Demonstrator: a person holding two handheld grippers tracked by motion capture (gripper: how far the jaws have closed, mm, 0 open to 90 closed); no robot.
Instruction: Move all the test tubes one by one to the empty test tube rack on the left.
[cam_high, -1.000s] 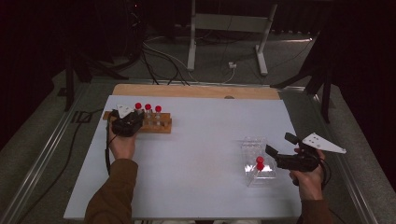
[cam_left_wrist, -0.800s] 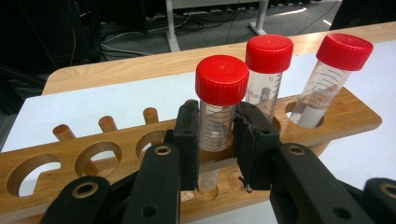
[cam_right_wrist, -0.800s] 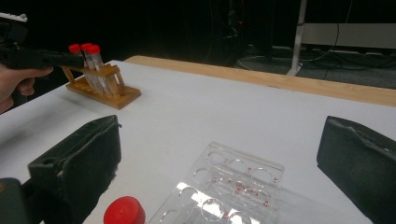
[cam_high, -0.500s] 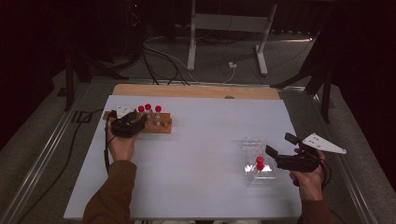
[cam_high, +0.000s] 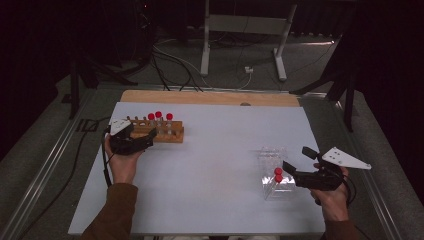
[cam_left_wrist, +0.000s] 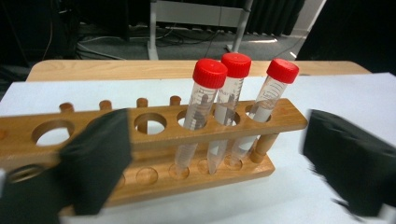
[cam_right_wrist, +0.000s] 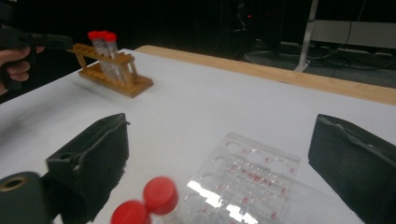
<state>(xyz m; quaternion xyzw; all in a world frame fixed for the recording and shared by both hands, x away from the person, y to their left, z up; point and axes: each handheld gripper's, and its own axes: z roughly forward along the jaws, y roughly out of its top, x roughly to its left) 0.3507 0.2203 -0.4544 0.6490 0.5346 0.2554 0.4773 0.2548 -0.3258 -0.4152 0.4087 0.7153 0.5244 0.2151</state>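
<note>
- High view: we take the wooden rack as our landmark; it stands on the white table, toward the far left corner
- three red-capped tubes stand upright in the rack's right end; the holes to their left are bare
- our left gripper sits just on the near-left side of the rack, tips beside its front rail; its jaws have just been opening and now stand released, grasping nothing
- left gripper view: the two black pads are spread wide, one over the rack's left part, the other off its right end on the table; the tubes stand between them farther off, untouched by either pad
- well to the right of the rack and nearer to us lies a clear rack; two more red caps stand at its near-left side
- our right gripper points at the clear rack from the side away from the wooden rack; its jaws have just been closing a little, yet they stand apart, with nothing pressed between them
- right gripper view: the caps show low between the pads; the clear rack lies just beyond them; the wooden rack stands far off
</note>
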